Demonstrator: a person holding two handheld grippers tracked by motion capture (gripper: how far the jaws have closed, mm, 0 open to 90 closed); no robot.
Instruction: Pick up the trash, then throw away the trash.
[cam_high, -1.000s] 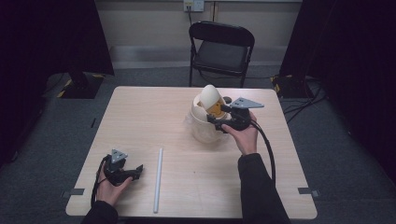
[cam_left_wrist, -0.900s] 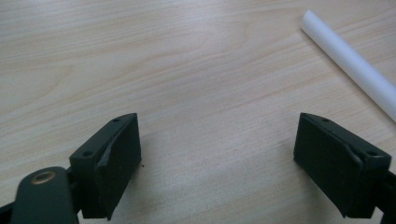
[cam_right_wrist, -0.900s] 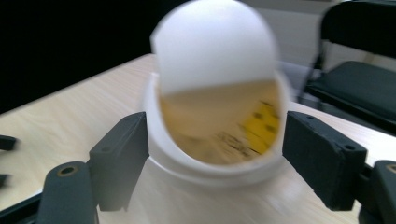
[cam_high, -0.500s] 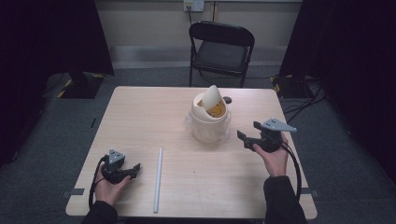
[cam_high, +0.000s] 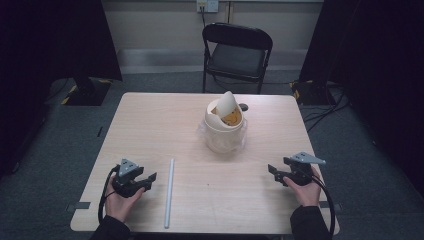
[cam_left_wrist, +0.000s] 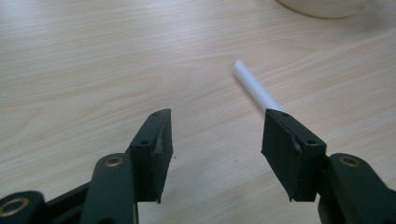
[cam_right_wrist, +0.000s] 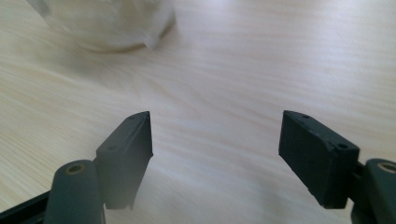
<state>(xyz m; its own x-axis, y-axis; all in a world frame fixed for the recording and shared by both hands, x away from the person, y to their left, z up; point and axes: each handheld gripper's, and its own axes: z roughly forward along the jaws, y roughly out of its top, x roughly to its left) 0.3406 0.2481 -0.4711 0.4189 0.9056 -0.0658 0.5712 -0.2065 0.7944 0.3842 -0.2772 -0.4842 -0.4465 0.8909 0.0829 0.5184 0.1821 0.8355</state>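
**Left gripper lines up on the white tube**

One white tube (cam_high: 170, 192) lies flat on the worktop (cam_high: 150, 125), just to the right of the left gripper (cam_high: 148, 180). That gripper rests low beside it, aimed toward it, probably so it can take the tube next. Its fingers (cam_left_wrist: 152, 154) have just been closing and stand at a middling gap with nothing between them; the tube's end passes behind the right-hand one. The right gripper (cam_high: 272, 170) sits at the worktop's right side, well apart from the tube, fingers (cam_right_wrist: 126, 156) wide and empty. One cream bin (cam_high: 224, 127) with a tilted lid stands mid-worktop. One black chair (cam_high: 236, 55) waits beyond.
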